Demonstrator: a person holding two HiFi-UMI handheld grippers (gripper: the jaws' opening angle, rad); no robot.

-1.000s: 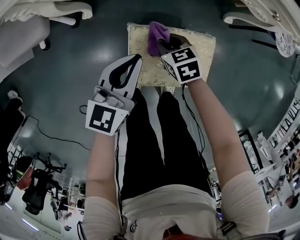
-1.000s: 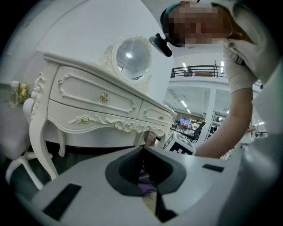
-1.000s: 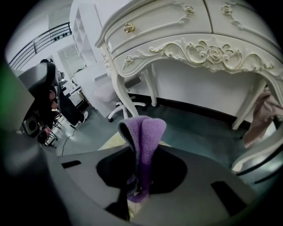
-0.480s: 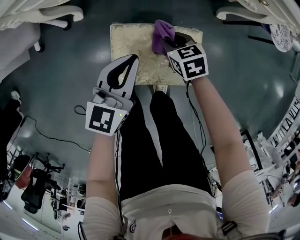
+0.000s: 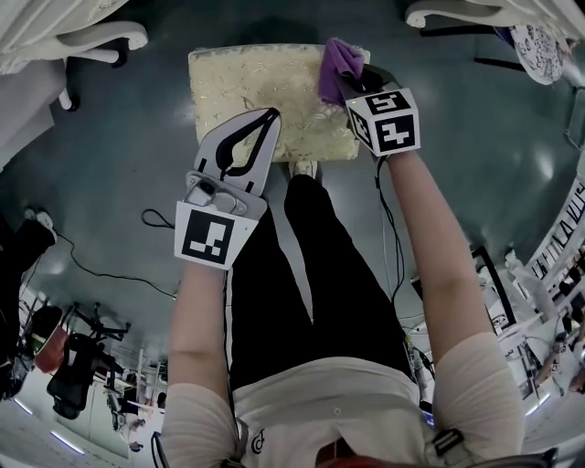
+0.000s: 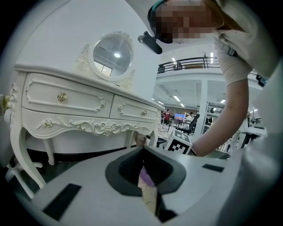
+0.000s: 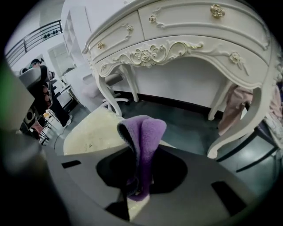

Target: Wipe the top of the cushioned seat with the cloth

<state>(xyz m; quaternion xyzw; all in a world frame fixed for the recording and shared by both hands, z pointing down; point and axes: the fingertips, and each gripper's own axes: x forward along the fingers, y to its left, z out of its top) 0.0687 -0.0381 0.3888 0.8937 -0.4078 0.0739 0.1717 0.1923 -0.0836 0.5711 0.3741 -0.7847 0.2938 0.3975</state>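
Note:
The cushioned seat is a cream, gold-patterned square on the dark floor ahead of my legs. The purple cloth stands bunched up near the seat's far right corner, with my right gripper shut on it. In the right gripper view the cloth rises folded from between the jaws of the right gripper, with the seat behind it to the left. My left gripper hovers over the seat's near edge, shut and holding nothing. In its own view, the left gripper has its jaws meeting at the tip.
A white ornate dressing table with an oval mirror stands beyond the seat. White furniture legs lie at the upper left and upper right. A black cable runs over the floor at left. My shoe touches the seat's near edge.
The right gripper has carried the cloth rightward across the seat's far part, toward the right corner. The left gripper now sits further in over the seat's near edge.

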